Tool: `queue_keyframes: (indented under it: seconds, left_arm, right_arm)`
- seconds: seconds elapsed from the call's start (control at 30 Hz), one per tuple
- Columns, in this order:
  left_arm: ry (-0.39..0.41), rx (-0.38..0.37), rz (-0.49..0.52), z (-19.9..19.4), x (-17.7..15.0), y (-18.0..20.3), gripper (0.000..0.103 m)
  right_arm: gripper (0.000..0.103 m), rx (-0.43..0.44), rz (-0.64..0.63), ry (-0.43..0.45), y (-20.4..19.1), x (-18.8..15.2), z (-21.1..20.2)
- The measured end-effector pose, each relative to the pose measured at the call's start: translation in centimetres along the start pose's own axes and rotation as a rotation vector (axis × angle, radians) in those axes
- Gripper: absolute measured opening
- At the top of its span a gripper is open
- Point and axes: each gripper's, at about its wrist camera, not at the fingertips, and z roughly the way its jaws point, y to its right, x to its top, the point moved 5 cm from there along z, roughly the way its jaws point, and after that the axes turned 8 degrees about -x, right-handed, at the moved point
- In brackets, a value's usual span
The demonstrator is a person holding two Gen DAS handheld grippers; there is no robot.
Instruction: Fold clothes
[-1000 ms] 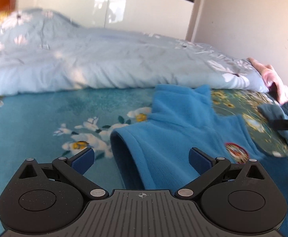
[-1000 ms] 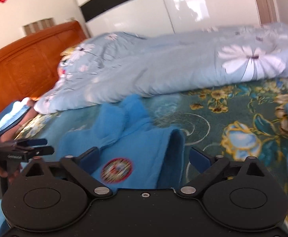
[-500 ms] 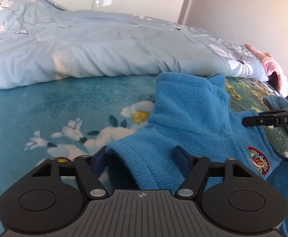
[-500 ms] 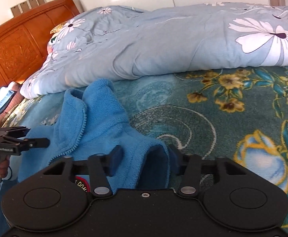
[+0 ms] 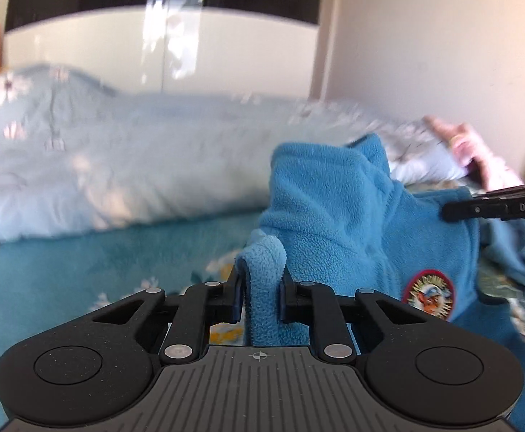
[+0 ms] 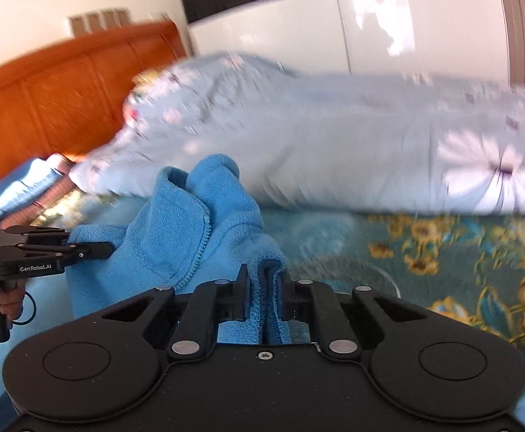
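Fleece jacket [image 5: 338, 216], bright blue, zip front, sits bunched up on the bed's teal floral sheet [image 5: 64, 270], raised at both ends, collar standing up in the middle. Left to right in the left wrist view: pale blue floral duvet [image 5: 118, 165] heaped along the back, blurred; teal sheet in front; then the left tool [image 5: 260, 298], its jaws pressed in on a thick fold of the fleece, cloth bulging up above the tips. Round red-rimmed patch [image 5: 428, 294] on the jacket's chest just to the right of that grip. Further right, the other tool's black tip comes in from the edge over the fleece, "DAS" lettering readable. Pink cloth [image 5: 478, 158] at far right against the wall.

Right wrist view, left to right: left tool again at the left edge, marked "GenRobot.AI", tip touching the jacket; orange wooden headboard [image 6: 64, 90] behind; jacket collar and zipper [image 6: 201, 241] at centre; right tool [image 6: 265, 297] pinching a doubled edge of fleece, jaws nearly together around it; sheet with yellow flowers to the right, duvet behind, motion-blurred.
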Motion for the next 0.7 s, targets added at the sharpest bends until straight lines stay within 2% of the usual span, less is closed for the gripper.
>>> queue_keyframes:
  seconds: [0.17,0.33,0.4,0.5,0.7]
  left_arm:
    - [0.09,0.001,0.046,-7.1,-1.7,4.0,0.015]
    - [0.123,0.008,-0.016,-12.0,-6.6,6.9,0.015]
    - [0.115,0.025,-0.046,-13.3,-9.0,7.7,0.015]
    - [0.082,0.05,-0.154,-14.5,-12.7,8.0,0.015]
    - [0.016,0.104,-0.331,-15.9,-18.3,7.9,0.016]
  right_arm:
    - [0.013,0.03,-0.038,0.093,-2.5,-1.8,-7.2]
    - [0.013,0.021,-0.019,0.089,-4.3,-7.0,-12.6]
    - [0.014,0.006,-0.011,0.073,-4.8,-9.5,-14.2]
    - [0.014,-0.014,0.029,0.031,-5.1,-13.3,-15.7]
    - [0.014,-0.058,0.118,-0.048,-5.3,-18.9,-16.6]
